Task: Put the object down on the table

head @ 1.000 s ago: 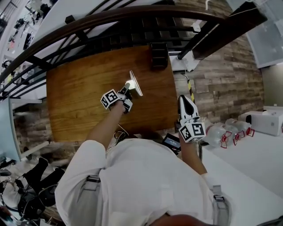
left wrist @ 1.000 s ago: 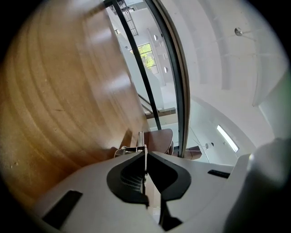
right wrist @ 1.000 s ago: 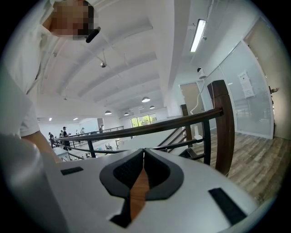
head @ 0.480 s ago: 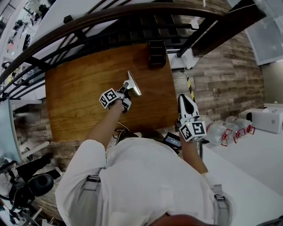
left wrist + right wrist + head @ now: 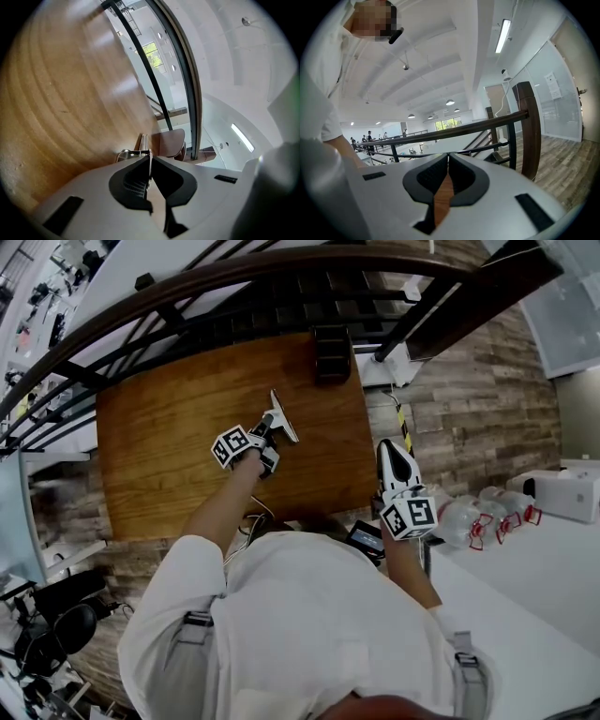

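Observation:
A flat silvery tool with a thin blade is held over the middle of the brown wooden table. My left gripper is shut on its near end. In the left gripper view the jaws meet on the thin blade of the tool, with the table close alongside; I cannot tell whether the tool touches the wood. My right gripper hangs just off the table's right edge. In the right gripper view the right gripper is shut with nothing in it.
A dark curved railing runs along the table's far side. A dark chair stands at the far edge. To the right is a white table with clear bottles and a white box.
Very little. My left gripper keeps its hold on the tool at the same spot over the table, with the blade turned slightly. The right gripper has stayed put.

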Demonstrator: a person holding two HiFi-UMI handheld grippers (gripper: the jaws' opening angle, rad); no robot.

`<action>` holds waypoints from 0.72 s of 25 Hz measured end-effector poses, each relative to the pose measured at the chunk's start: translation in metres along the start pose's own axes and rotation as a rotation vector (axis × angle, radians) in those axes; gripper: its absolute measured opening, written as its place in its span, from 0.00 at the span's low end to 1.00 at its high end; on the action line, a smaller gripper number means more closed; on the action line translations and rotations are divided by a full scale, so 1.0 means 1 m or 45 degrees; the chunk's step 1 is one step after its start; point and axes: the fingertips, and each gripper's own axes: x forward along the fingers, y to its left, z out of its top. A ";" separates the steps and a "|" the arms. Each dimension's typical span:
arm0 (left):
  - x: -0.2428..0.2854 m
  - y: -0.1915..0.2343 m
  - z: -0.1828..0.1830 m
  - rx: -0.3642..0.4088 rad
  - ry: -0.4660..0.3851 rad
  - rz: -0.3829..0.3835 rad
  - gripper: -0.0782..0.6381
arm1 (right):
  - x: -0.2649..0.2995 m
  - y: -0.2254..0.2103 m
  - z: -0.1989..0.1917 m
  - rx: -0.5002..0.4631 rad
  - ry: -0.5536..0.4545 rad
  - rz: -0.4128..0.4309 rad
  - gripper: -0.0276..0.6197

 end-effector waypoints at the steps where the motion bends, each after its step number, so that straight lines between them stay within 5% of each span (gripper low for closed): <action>1: 0.001 0.000 0.000 -0.016 0.003 -0.001 0.13 | 0.000 -0.001 0.000 0.000 0.000 0.000 0.08; 18: -0.010 -0.008 -0.001 0.024 -0.008 0.021 0.22 | -0.006 -0.001 0.006 0.020 -0.018 0.039 0.08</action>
